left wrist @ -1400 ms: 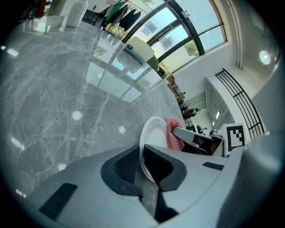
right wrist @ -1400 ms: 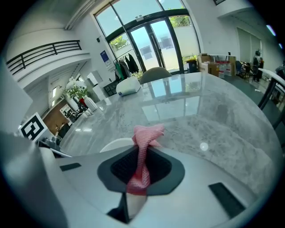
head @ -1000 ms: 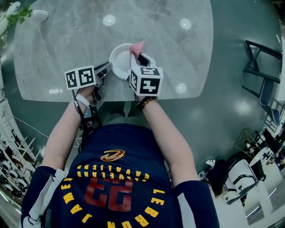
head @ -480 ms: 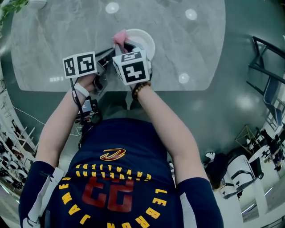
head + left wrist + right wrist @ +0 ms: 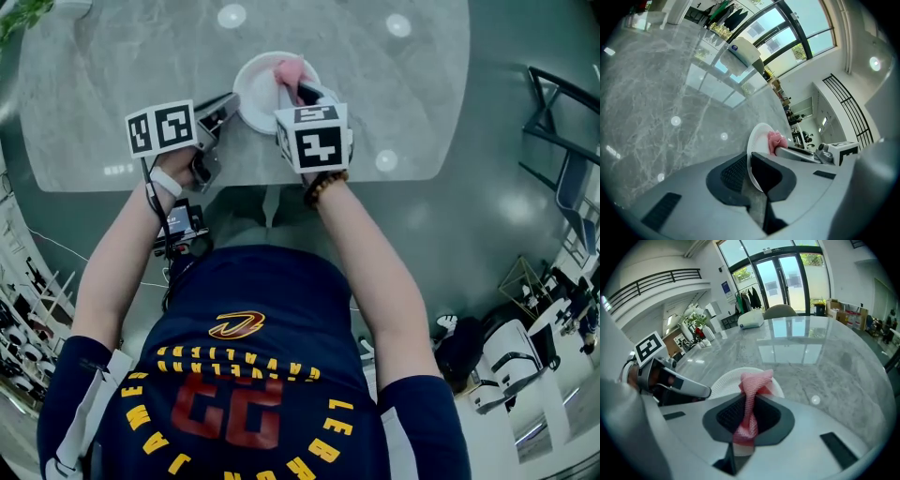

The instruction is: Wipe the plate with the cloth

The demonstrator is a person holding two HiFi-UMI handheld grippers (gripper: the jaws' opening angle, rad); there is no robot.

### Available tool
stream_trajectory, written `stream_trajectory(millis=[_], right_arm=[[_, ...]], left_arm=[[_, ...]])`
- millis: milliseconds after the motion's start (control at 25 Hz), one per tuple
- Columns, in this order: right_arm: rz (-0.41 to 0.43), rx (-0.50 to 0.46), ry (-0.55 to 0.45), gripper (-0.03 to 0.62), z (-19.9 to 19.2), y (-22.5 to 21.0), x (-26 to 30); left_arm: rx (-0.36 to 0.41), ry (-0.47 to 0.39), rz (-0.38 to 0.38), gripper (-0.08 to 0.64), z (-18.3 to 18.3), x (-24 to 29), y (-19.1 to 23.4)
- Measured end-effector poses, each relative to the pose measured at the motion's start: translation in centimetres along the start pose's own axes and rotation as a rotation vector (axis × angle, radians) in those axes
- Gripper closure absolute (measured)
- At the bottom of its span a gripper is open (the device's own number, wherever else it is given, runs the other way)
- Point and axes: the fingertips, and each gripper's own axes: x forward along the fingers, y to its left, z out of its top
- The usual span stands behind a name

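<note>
Where the left tongs (image 5: 229,103) reach in over the grey marble table (image 5: 103,75), we find their jaws closed on the near-left rim of the white plate (image 5: 258,92). Their own camera makes this plain: the left tongs (image 5: 749,165) have one dark pad on each side of the thin edge, and the plate (image 5: 757,139) runs out ahead past the jaw tips. We cannot tell whether it rests on the table (image 5: 647,93) or is lifted a little off it. A white strap (image 5: 167,184) rings the wrist behind these tongs.

Just to the right of the left tongs' tips, on the plate's inner face, sits the bunched pink cloth (image 5: 292,73). Seen from the left tongs, the cloth (image 5: 776,140) is pressed against the plate.

The right tongs (image 5: 306,94) come in from the plate's near-right side, and their jaws are clamped on the cloth. In their own view the right tongs (image 5: 749,412) pinch a twisted strip of the cloth (image 5: 753,385), which stands up between the pads and spreads at its far end onto the plate (image 5: 723,381). To their left there, the left tongs (image 5: 701,391) meet the plate's rim. Far ahead of the right tongs on the table (image 5: 825,357) lies a white box (image 5: 751,318), well apart from the plate. A bead bracelet (image 5: 324,190) circles the wrist behind the right tongs.
</note>
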Motion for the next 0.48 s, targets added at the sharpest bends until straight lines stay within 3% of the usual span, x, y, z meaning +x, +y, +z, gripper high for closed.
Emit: stream_trajectory(millis=[400, 480], right_arm=[[-0.106, 0.075, -0.056, 0.552, 0.4, -3.8, -3.4], [-0.087, 0.104, -0.090, 0.552, 1.0, -3.2, -3.5]], left_arm=[[0.014, -0.004, 0.010, 0.528, 0.1, -0.3, -0.1], [0.013, -0.010, 0.010, 0.528, 0.1, -0.2, 0.1]])
